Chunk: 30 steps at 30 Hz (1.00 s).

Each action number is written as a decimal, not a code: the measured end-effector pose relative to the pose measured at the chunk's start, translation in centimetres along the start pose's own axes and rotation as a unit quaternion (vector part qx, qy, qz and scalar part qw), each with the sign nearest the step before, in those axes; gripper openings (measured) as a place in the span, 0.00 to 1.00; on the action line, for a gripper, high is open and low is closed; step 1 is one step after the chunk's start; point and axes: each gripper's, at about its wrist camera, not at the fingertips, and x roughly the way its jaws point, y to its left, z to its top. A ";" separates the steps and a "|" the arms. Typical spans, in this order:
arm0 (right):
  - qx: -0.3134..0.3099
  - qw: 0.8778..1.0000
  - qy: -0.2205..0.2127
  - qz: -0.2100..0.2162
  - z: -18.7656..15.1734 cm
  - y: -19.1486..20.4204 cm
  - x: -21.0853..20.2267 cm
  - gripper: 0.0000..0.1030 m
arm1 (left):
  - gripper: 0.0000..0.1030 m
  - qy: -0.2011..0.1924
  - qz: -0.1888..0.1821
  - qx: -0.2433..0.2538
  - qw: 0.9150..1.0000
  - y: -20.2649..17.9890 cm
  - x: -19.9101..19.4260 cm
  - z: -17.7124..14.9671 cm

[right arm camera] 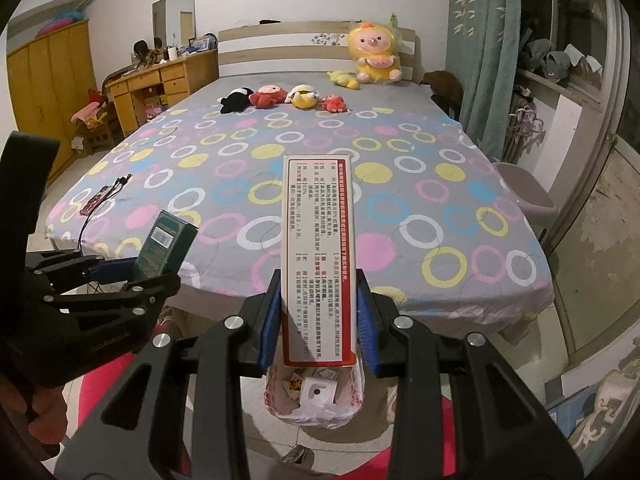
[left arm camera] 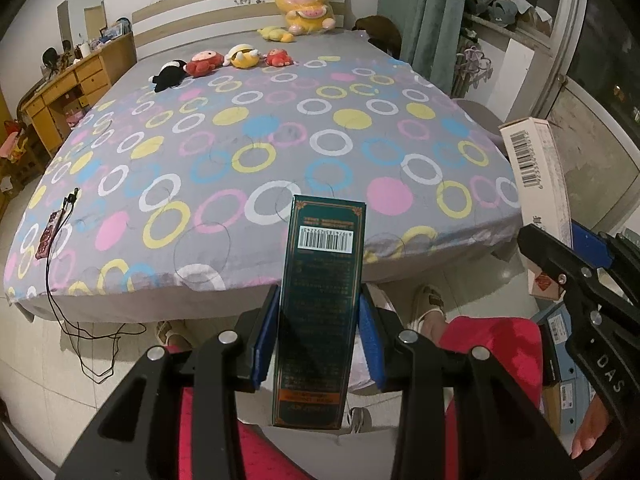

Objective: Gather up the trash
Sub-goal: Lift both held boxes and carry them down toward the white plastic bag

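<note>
Blue rubber pads line both grippers, and each pair is closed on a carton. The left gripper (left arm camera: 319, 332) clamps a tall dark green cardboard box (left arm camera: 320, 292) with gold trim and a white barcode label near its top; the pads (left arm camera: 267, 340) press its two long sides at the lower half, and the box stands roughly upright between them. The right gripper (right arm camera: 318, 320) holds a tall white cardboard box with a red border and dense printed text (right arm camera: 318, 256) in the same manner — pads (right arm camera: 269, 320) tight on both long sides, the box upright and tilted slightly away from the camera. In the left wrist view the white box (left arm camera: 534, 176) appears at the right edge with its barcode side showing; in the right wrist view the green box (right arm camera: 166, 250) appears at the left, gripped and leaning. Directly under the white box, on the tiled floor (right arm camera: 420, 432), sits a small bin lined with a white plastic bag printed in red (right arm camera: 344, 404), already containing small cartons and scraps. Both grippers are at the foot of a bed covered with a grey sheet patterned in pink, yellow, blue and white rings (left arm camera: 256, 152). Several plush toys (left arm camera: 240, 56) lie near the headboard, and a large yellow plush (left arm camera: 306, 6) sits against it. A dark phone with a black cable (left arm camera: 50, 236) lies near the sheet's left corner. Red fabric (left arm camera: 492, 344) — whose nature I cannot tell — fills the lower foreground.
</note>
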 end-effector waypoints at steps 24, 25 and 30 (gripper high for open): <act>0.022 0.997 0.069 0.011 -3.4 0.7 6.0 0.32 | 0.36 0.043 0.002 0.002 0.999 -0.6 5.3 -1.4; 0.023 0.997 0.075 0.011 -3.6 0.7 6.6 0.32 | 0.36 0.047 0.003 0.002 0.999 -0.5 5.8 -1.5; 0.028 0.995 0.100 0.013 -4.6 0.4 8.7 0.32 | 0.36 0.063 0.004 0.000 0.998 -0.2 8.1 -1.7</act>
